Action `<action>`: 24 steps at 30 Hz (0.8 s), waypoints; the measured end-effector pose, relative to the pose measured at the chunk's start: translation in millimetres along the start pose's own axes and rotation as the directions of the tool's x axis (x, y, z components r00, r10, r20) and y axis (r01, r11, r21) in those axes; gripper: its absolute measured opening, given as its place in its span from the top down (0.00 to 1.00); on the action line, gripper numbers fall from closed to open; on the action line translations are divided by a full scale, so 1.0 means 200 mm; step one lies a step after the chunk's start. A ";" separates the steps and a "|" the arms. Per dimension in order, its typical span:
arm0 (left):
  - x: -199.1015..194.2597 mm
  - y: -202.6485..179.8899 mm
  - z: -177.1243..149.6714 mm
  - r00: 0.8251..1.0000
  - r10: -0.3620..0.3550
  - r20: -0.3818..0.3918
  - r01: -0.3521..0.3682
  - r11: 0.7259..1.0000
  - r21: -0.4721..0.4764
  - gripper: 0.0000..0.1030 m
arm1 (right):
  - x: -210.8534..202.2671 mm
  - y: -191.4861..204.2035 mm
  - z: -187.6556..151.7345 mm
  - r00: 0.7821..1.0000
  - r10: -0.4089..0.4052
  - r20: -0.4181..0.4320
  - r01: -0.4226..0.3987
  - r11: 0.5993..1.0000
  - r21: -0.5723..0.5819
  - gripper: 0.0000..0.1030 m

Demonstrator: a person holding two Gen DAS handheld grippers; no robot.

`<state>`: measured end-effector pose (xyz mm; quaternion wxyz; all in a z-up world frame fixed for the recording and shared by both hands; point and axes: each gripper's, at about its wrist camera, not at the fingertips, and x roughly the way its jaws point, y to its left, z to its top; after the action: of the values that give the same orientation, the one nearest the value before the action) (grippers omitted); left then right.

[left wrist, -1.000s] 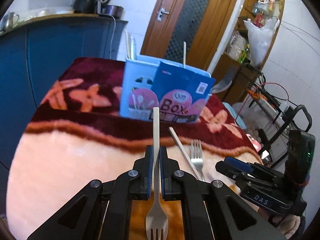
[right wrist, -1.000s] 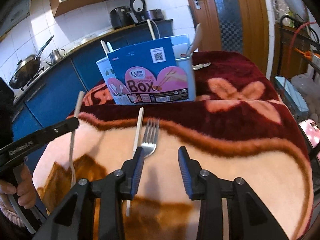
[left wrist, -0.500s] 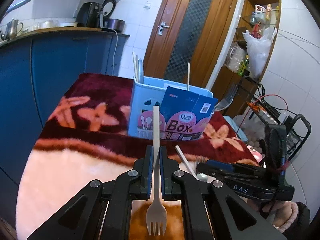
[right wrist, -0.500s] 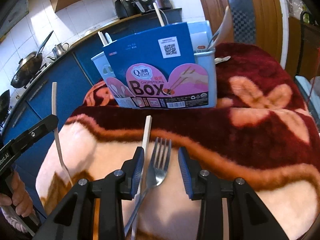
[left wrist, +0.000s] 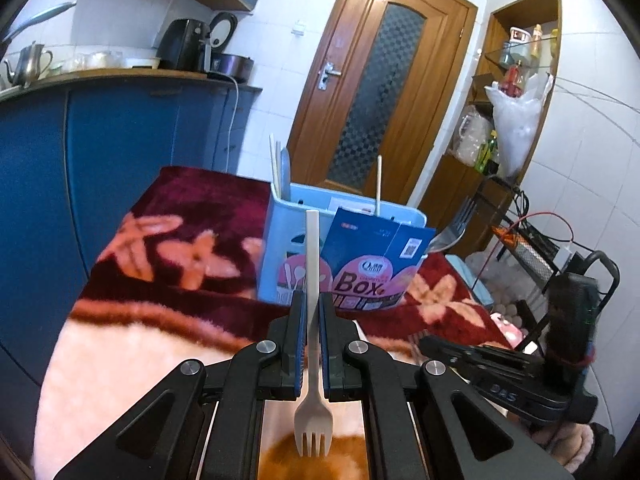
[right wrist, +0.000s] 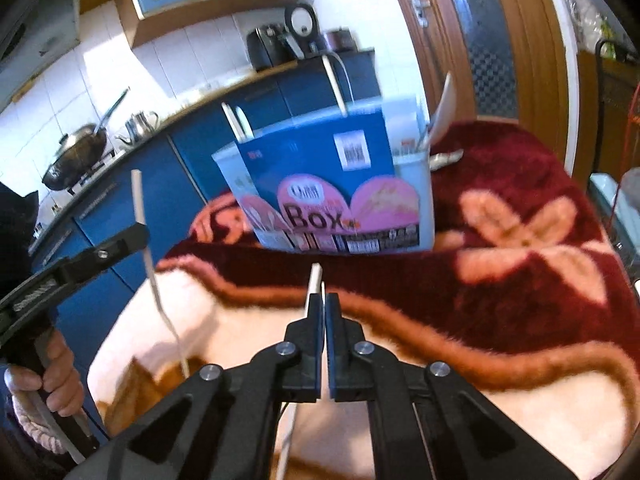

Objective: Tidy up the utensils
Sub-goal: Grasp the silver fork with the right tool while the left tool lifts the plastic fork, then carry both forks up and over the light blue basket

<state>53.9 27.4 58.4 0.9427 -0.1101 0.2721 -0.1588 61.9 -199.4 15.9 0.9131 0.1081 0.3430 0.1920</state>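
Step in hand (judged): carry to the holder and drop in.

Left gripper: fingers pinch the plastic fork at mid-handle, handle end leading, tines toward the camera. The fork is off the tabletop, in front of the utensil holder.

Right gripper: fingers have just been closing and are now pressed nearly together. A pale stick shows past the tips and again below them. I cannot tell whether it is pinched or only lies under the fingers.

To do it well:
- Bring the left gripper above the holder's rim before tipping the fork steeper.
- Pick a compartment away from the chopsticks at the far left.
- Clear the card sleeve on the near face (it leans and looks flimsy).
- Spread the fingers only once the handle end is inside.

Materials:
- Fork: cream plastic, thin, flat, likely light and slippery.
- Holder: pale blue moulded plastic, boxy, with cut-outs.
- Sleeve: glossy dark blue card.
- Blanket over the tabletop: deep plush in maroon and cream flowers. It is soft, so thin utensils sink into it.
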 end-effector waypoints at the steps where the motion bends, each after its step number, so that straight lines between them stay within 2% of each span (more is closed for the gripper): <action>1: -0.01 0.00 0.01 1.000 0.000 0.009 0.000 1.000 0.000 0.94 | -0.02 0.01 0.01 1.000 -0.006 0.015 0.006 1.000 -0.003 0.97; 5: -0.04 -0.02 0.07 0.999 0.000 0.049 0.000 1.000 0.006 0.94 | -0.14 0.04 0.03 0.995 -0.022 0.095 0.024 1.000 -0.016 0.97; 10: -0.05 -0.04 0.15 0.995 0.012 0.100 -0.014 1.000 0.025 0.94 | -0.25 0.06 0.08 0.976 -0.081 0.204 0.087 0.996 -0.023 0.97; 15: -0.06 -0.07 0.25 0.987 0.033 0.159 -0.042 0.998 0.053 0.94 | -0.37 0.06 0.16 0.931 -0.154 0.330 0.176 0.984 -0.035 0.97; 21: -0.04 -0.10 0.38 0.975 0.061 0.212 -0.075 0.995 0.061 0.94 | -0.45 0.04 0.24 0.901 -0.187 0.392 0.207 0.978 -0.010 0.97; 24: -0.02 -0.11 0.44 0.967 0.066 0.246 -0.085 0.994 0.066 0.94 | -0.46 0.02 0.26 0.894 -0.201 0.401 0.222 0.975 -0.005 0.97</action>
<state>93.8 18.7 140.4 0.9778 -0.0822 0.1523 -0.1183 32.6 -237.9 109.1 0.9816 0.0838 0.1548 0.0743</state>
